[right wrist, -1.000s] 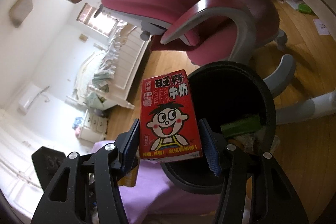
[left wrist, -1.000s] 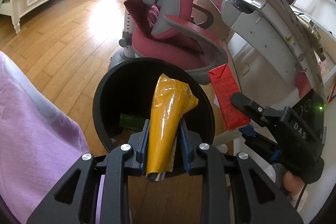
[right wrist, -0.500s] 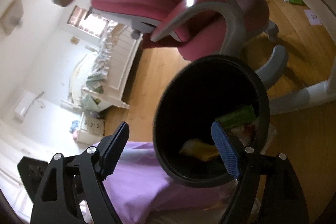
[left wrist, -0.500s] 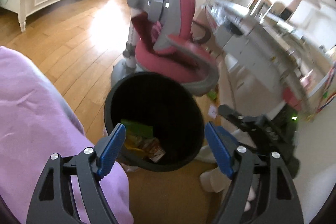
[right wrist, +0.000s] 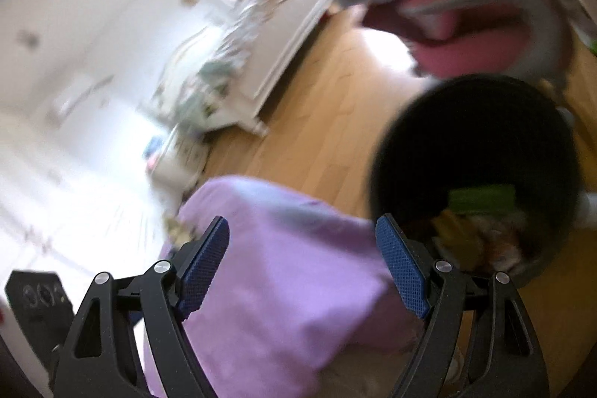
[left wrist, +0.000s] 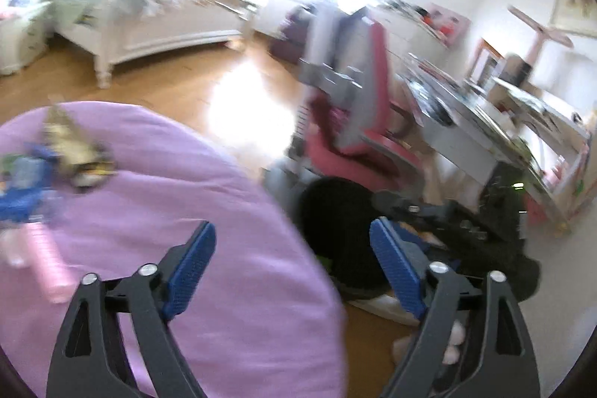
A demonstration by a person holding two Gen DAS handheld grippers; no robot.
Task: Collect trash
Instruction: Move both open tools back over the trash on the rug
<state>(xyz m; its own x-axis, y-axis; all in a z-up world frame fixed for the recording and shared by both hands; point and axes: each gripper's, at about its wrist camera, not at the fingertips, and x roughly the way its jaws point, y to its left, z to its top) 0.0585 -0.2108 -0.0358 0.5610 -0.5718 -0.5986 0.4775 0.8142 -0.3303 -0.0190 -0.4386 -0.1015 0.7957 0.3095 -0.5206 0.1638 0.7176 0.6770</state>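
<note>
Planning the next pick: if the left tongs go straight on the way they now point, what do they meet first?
Most likely the purple cloth. The left tongs stand open and empty, aimed down near its right edge, with the black bin just beyond. The picture is blurred, so depth is uncertain.

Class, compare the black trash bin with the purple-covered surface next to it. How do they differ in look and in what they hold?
The black trash bin is a dark, deep round container; the purple-covered surface is pale, soft cloth. The bin holds dropped wrappers inside; the surface carries blurred litter on top. Both stand side by side on the wooden floor.
</note>
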